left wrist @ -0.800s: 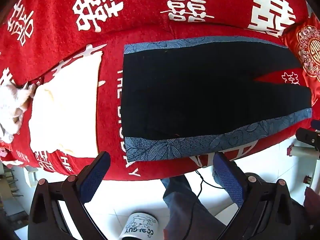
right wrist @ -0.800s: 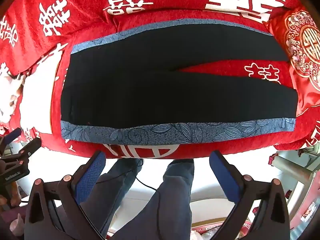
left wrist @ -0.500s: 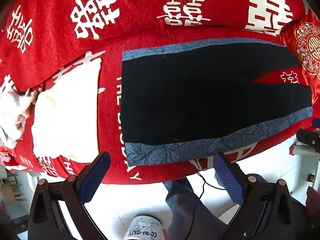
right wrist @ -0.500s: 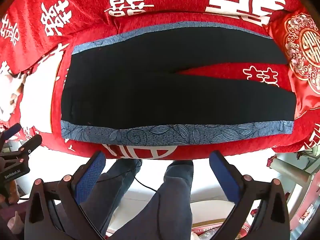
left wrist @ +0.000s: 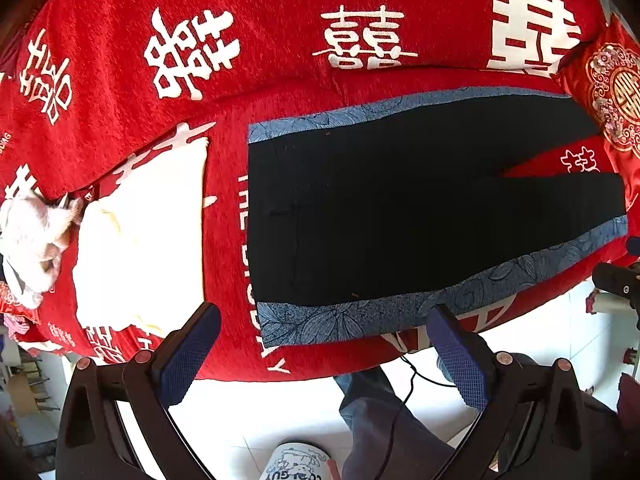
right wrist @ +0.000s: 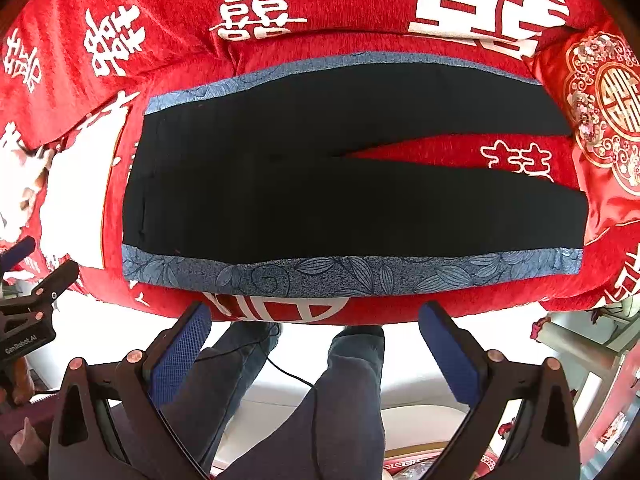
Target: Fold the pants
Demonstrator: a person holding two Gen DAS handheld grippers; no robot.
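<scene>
Black pants (left wrist: 384,208) (right wrist: 304,196) with blue leaf-patterned side stripes lie flat on a red cover with white characters, waist to the left, the two legs spread apart toward the right. My left gripper (left wrist: 324,348) hangs open above the near edge, close to the waist end, with nothing between its blue pads. Over the near edge by the middle of the near leg, my right gripper (right wrist: 316,344) also stands open and holds nothing. Both point down at the bed and touch no cloth.
A folded white cloth (left wrist: 148,236) lies left of the pants, with a white fluffy item (left wrist: 28,236) beyond it. A red embroidered cushion (right wrist: 604,120) sits at the leg ends. A person's legs in jeans (right wrist: 332,400) stand on the white floor below. A mug (left wrist: 296,462) sits near.
Both grippers have sunk a little nearer the near edge of the bed, so the pants sit slightly lower in the views. The jaws have stayed wide apart and the pants have not moved.
</scene>
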